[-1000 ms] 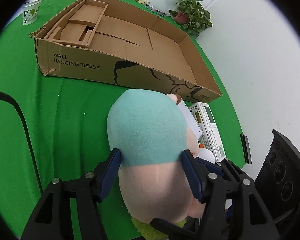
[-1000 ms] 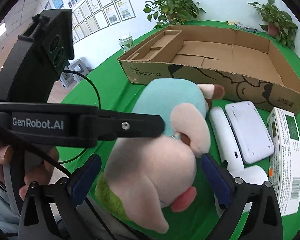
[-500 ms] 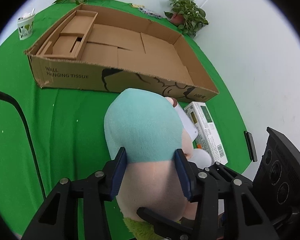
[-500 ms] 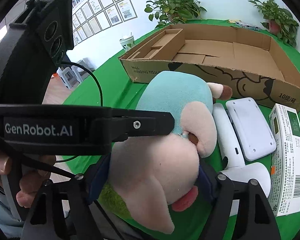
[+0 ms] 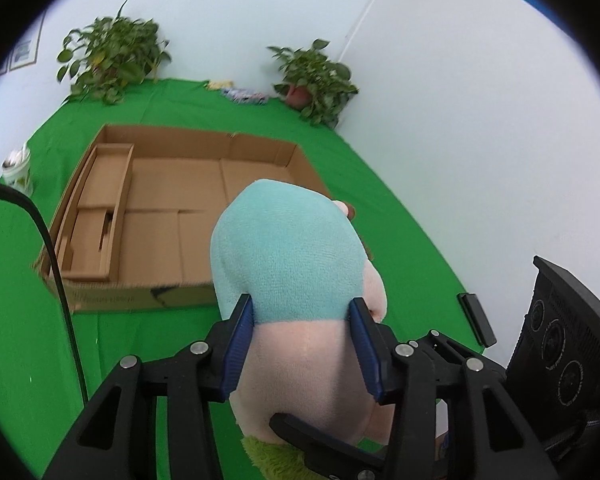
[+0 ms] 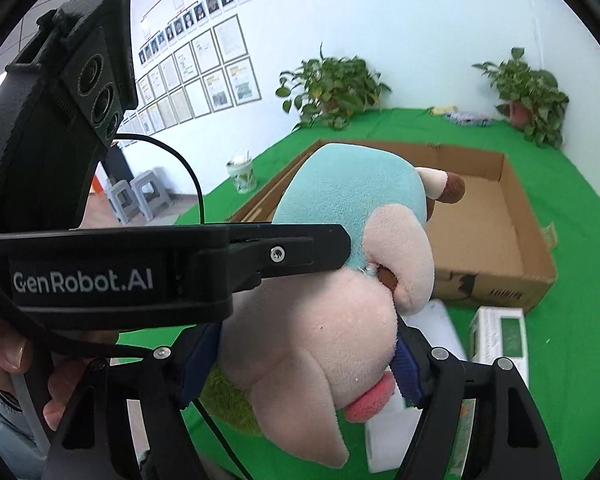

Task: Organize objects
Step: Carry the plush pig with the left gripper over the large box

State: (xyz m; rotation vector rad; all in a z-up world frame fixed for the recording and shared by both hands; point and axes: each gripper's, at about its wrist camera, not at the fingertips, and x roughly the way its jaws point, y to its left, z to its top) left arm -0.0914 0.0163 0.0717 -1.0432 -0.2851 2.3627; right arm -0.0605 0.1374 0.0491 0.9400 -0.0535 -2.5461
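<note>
A plush toy with a teal head and pink face is held in the air by both grippers. My left gripper is shut on its sides, blue pads pressing in. My right gripper is shut on its pink face from another angle. The shallow open cardboard box lies on the green table ahead and below; it also shows in the right wrist view, partly hidden by the toy.
A white flat device and a white-green carton lie on the green cloth in front of the box. Potted plants stand at the back. A paper cup stands left of the box. A black bar lies right.
Both grippers have closed on the plush toy and lifted it off the table. The views have tilted up, so the box now sits lower and farther away.
</note>
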